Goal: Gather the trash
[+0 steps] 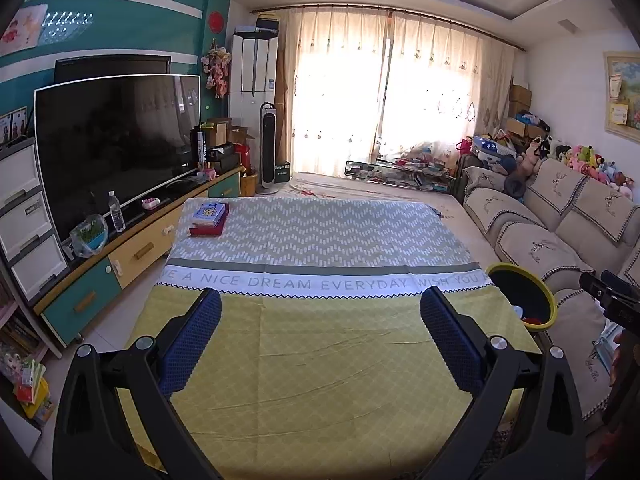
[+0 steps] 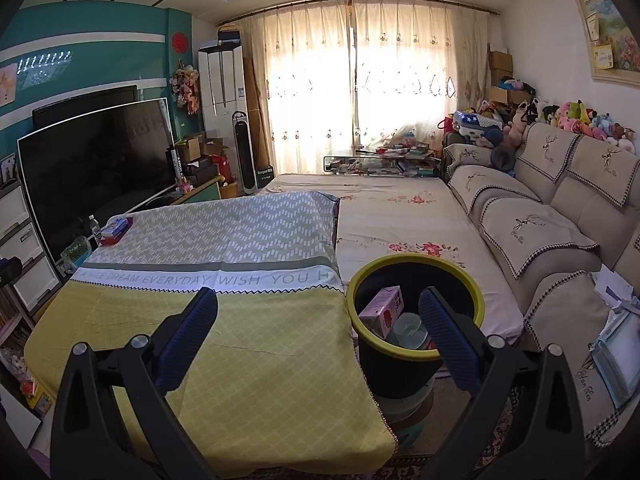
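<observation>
A black trash bin with a yellow rim (image 2: 416, 264) stands at the right edge of the cloth-covered table (image 2: 248, 344). Inside it lie a pink carton (image 2: 382, 312) and a clear cup (image 2: 410, 330). The bin also shows in the left wrist view (image 1: 520, 292) at the table's right side. My left gripper (image 1: 320, 304) is open and empty above the yellow part of the table (image 1: 320, 360). My right gripper (image 2: 318, 304) is open and empty, its right finger over the bin's near rim.
A stack of books (image 1: 210, 218) lies at the table's far left corner. A TV (image 1: 116, 144) on a low cabinet with a water bottle (image 1: 117, 211) stands left. A beige sofa (image 2: 540, 216) runs along the right, with papers (image 2: 616, 336) on its near seat.
</observation>
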Motion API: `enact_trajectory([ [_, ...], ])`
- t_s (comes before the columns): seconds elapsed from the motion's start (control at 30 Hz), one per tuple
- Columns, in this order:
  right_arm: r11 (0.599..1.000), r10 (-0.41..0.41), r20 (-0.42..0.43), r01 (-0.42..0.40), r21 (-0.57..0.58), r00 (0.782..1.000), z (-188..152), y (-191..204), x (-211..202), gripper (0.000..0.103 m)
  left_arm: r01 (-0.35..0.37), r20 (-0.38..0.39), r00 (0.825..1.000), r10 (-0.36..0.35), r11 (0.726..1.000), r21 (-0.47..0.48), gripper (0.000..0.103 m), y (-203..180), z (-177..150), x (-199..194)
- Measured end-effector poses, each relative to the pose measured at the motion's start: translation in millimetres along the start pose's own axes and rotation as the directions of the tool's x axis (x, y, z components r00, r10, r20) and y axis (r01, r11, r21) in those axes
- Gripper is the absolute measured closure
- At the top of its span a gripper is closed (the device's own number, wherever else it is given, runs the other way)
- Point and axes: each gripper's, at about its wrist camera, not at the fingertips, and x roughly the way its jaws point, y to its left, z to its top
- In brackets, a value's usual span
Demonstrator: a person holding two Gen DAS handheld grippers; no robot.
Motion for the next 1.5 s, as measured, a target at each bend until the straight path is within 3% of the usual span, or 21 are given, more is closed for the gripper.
enact_trajectory([
  [1.5,1.0,0.014,-0.035,-0.013,0.026,0.999,-8,-2,21,0.007,0.046,-0.067,0.997,-0.046,0.999,-0.005,0.005,-3,-10,17],
])
